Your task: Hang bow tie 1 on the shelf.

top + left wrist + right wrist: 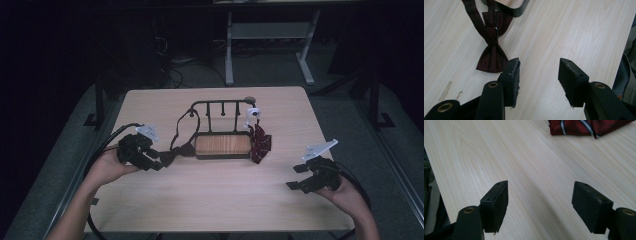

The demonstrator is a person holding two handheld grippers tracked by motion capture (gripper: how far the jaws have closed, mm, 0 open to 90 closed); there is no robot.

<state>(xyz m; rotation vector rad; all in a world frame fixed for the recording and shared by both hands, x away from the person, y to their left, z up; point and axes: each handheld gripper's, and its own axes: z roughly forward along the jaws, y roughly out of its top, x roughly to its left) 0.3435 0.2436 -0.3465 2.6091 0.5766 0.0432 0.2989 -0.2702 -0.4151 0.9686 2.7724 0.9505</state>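
— Jaws apart on the left gripper (pixel 539 75), nothing between them; the bow tie (pixel 492 56) lies on the table (pixel 574 37) just ahead, strap trailing to the rack (pixel 222 142).
— Grab the strap and the rack could drag. The right gripper (pixel 540 205) gapes, empty, near the folded tie (pixel 584 127).

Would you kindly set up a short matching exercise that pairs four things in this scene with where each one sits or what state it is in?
Things:
1. bow tie
2. striped red cloth
3. rack
4. right claw

Places or states:
A. stands mid-table, with a wooden base and a black hook rail
B. open above bare tabletop, near the table's right edge
C. lies just ahead of the left claw, strap looped up onto the rail
D. bunched against the right end of the wooden base

Pairs: 1-C, 2-D, 3-A, 4-B
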